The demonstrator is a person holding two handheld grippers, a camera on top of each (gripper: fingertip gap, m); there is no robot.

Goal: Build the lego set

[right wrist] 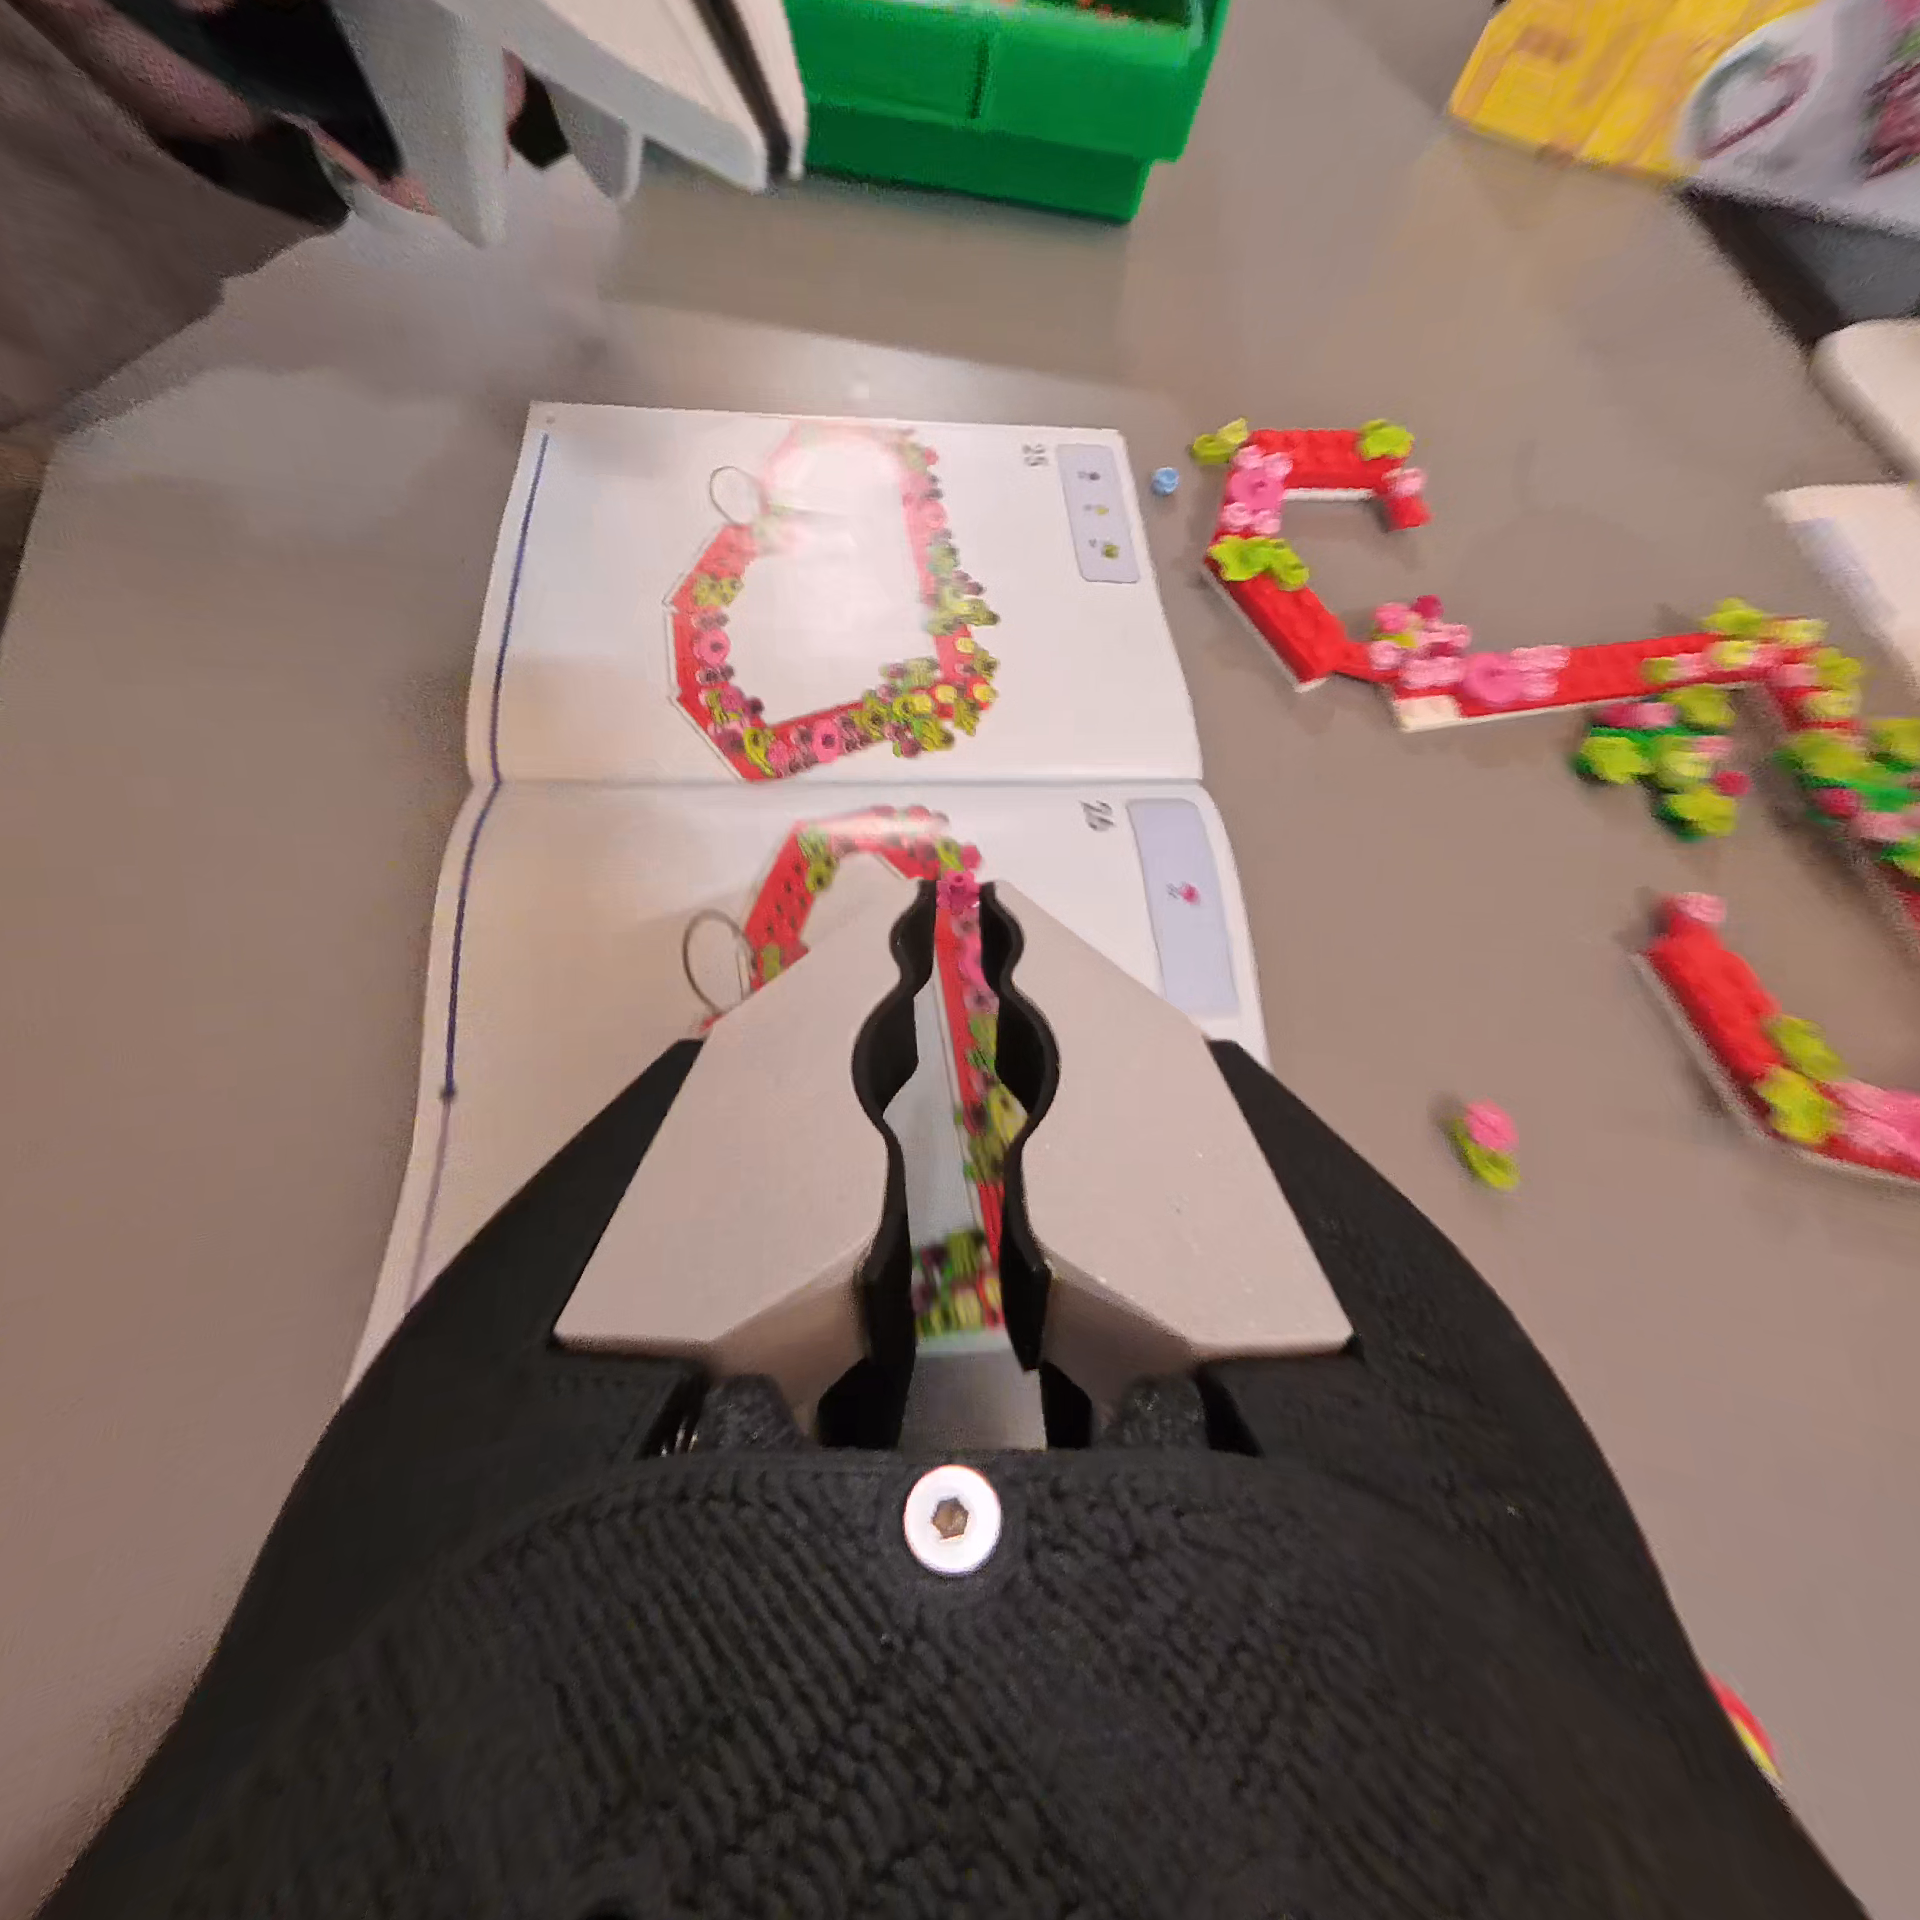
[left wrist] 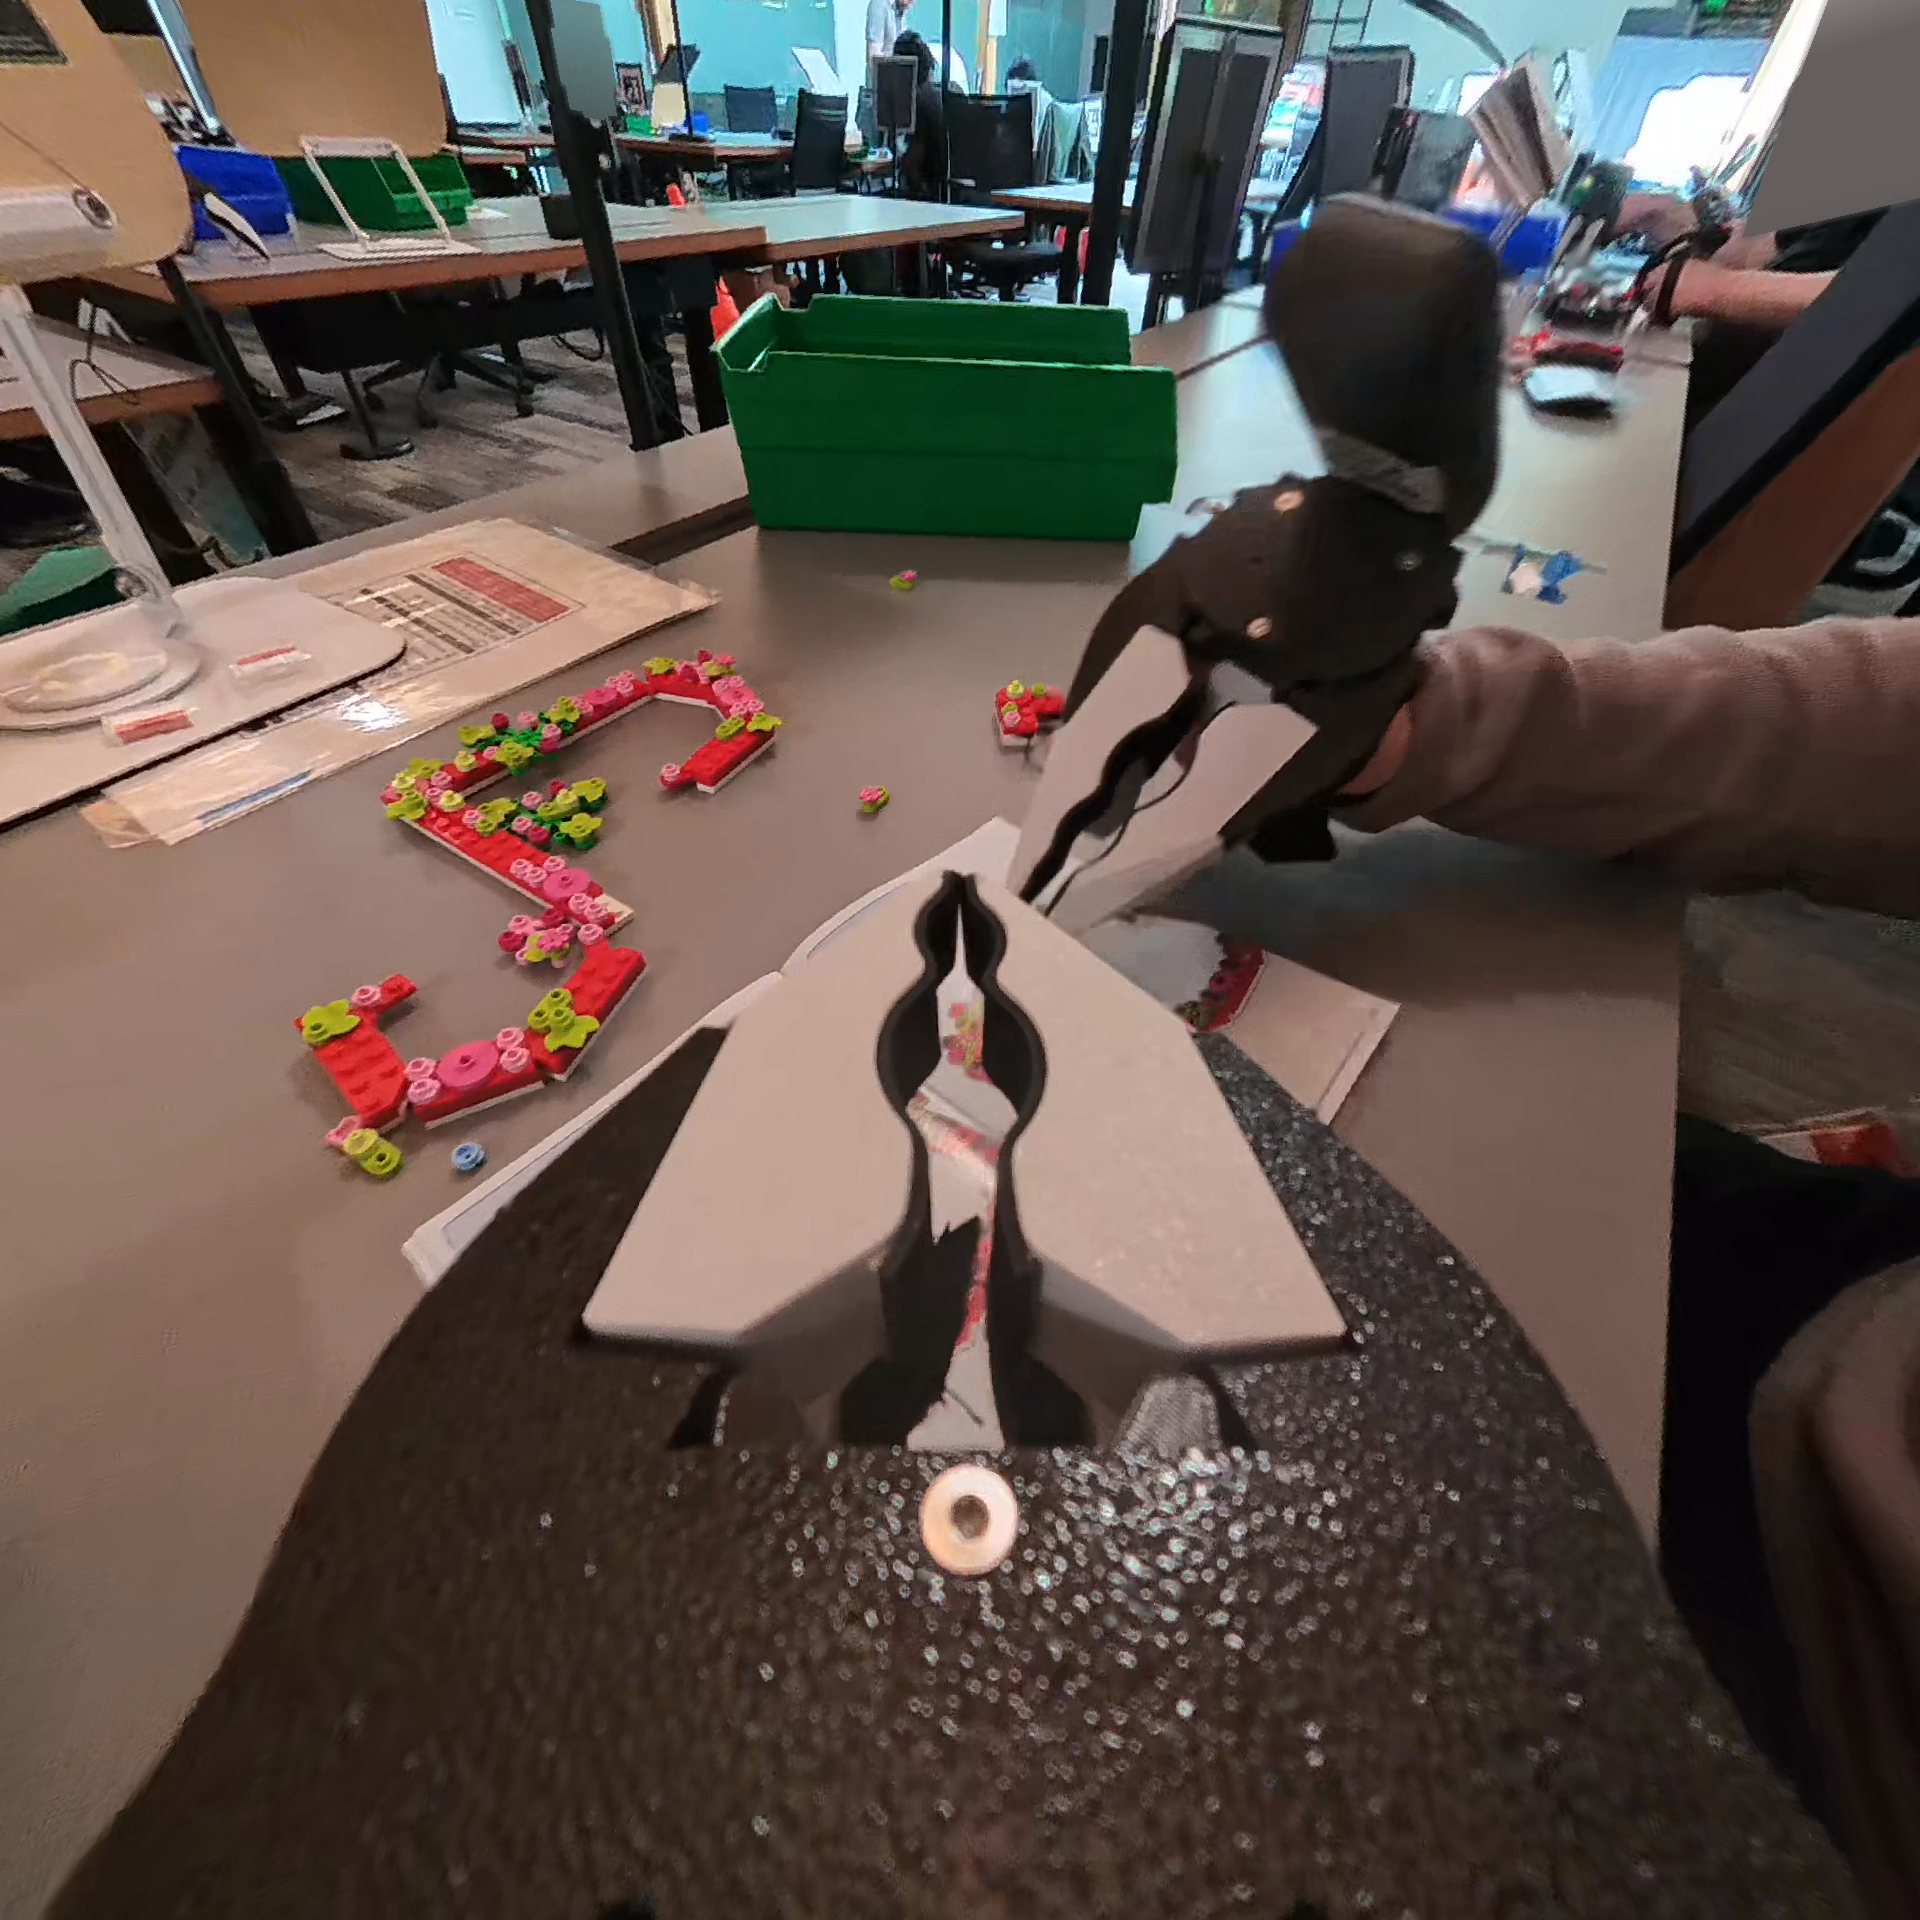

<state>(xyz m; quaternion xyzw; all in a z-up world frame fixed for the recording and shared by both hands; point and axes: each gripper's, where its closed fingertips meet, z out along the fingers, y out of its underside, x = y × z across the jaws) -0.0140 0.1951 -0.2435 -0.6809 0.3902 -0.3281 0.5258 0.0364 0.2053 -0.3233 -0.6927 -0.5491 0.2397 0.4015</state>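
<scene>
Red lego frame sections topped with pink and lime flowers (left wrist: 520,842) lie on the grey table left of both grippers; they also show in the right wrist view (right wrist: 1309,613). An open instruction booklet (right wrist: 831,582) lies under the grippers. My right gripper (right wrist: 956,896) is shut on a small magenta flower piece (right wrist: 957,889) and hovers over the booklet's near page. My left gripper (left wrist: 961,896) is shut with nothing seen between its tips, just above the booklet (left wrist: 1309,1029). The right gripper's tips (left wrist: 1039,891) almost touch it.
A green bin (left wrist: 935,436) stands at the table's far side. Loose flower pieces (left wrist: 873,798), a small red sub-assembly (left wrist: 1023,707) and a blue stud (left wrist: 468,1155) lie about. A lamp base (left wrist: 83,665) and a laminated sheet (left wrist: 468,613) are at far left. A yellow box (right wrist: 1610,94) is nearby. My right fingertips sit around 10 cm from my left ones.
</scene>
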